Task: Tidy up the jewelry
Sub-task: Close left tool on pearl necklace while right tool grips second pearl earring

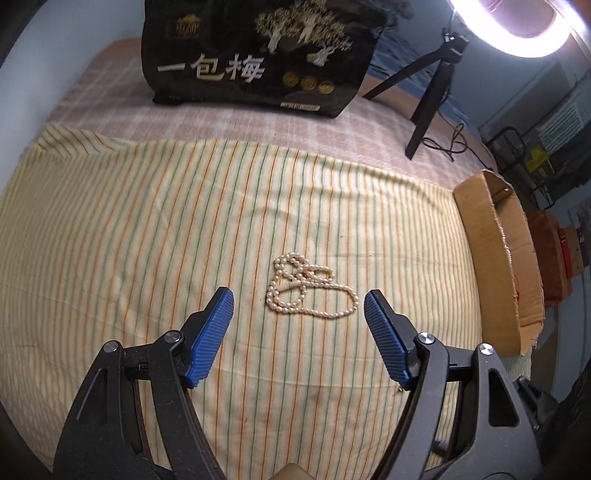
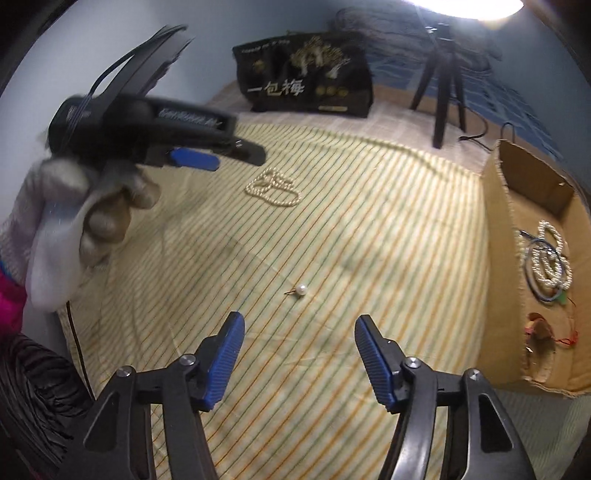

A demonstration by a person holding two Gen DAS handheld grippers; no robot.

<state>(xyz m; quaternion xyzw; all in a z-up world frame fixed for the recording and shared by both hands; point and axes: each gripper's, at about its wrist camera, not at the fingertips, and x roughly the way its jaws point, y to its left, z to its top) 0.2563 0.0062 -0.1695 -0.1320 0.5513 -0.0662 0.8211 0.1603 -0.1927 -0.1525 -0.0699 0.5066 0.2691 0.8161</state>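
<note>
A cream pearl necklace point(image 1: 308, 288) lies coiled on the striped cloth point(image 1: 147, 229), just ahead of my open, empty left gripper point(image 1: 299, 306). It also shows in the right wrist view point(image 2: 273, 188), below the left gripper point(image 2: 207, 155) held by a gloved hand. A single pearl earring point(image 2: 301, 290) lies on the cloth ahead of my open, empty right gripper point(image 2: 299, 325). A cardboard box point(image 2: 506, 258) at the right holds pearl bracelets point(image 2: 550, 258) and other small pieces.
The cardboard box point(image 1: 480, 236) stands at the cloth's right edge. A black printed bag point(image 1: 258, 55) stands at the back. A black tripod point(image 1: 432, 92) with a cable stands back right under a ring light point(image 1: 517, 33).
</note>
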